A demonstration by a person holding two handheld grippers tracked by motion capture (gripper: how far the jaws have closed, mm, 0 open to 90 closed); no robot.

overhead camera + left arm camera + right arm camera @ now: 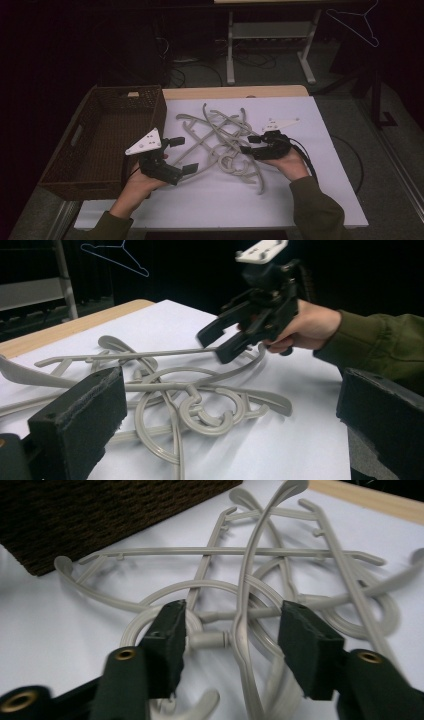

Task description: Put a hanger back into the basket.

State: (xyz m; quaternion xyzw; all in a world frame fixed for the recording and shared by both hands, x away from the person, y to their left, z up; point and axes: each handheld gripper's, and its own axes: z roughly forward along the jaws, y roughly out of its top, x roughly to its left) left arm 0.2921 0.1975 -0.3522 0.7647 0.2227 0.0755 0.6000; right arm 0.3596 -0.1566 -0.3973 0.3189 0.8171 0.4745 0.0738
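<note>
A tangled heap of grey plastic hangers is seen on the white tabletop, just right of a dark wicker basket whose interior is lost in shadow. How many hangers make up the heap cannot be told, as their arms and hooks cross one another. The left gripper is held at the heap's left edge with its jaws released and nothing between them; in the left gripper view the jaws are cut off by the frame edges. The right gripper is held at the heap's right side, jaws likewise spread; in the right gripper view one curved hanger arm is seen running between them, touched by neither pad so far as can be made out. The near part of that view is blurred. A wire hanger is faintly outlined against the dark background, beside a pale table frame.
</note>
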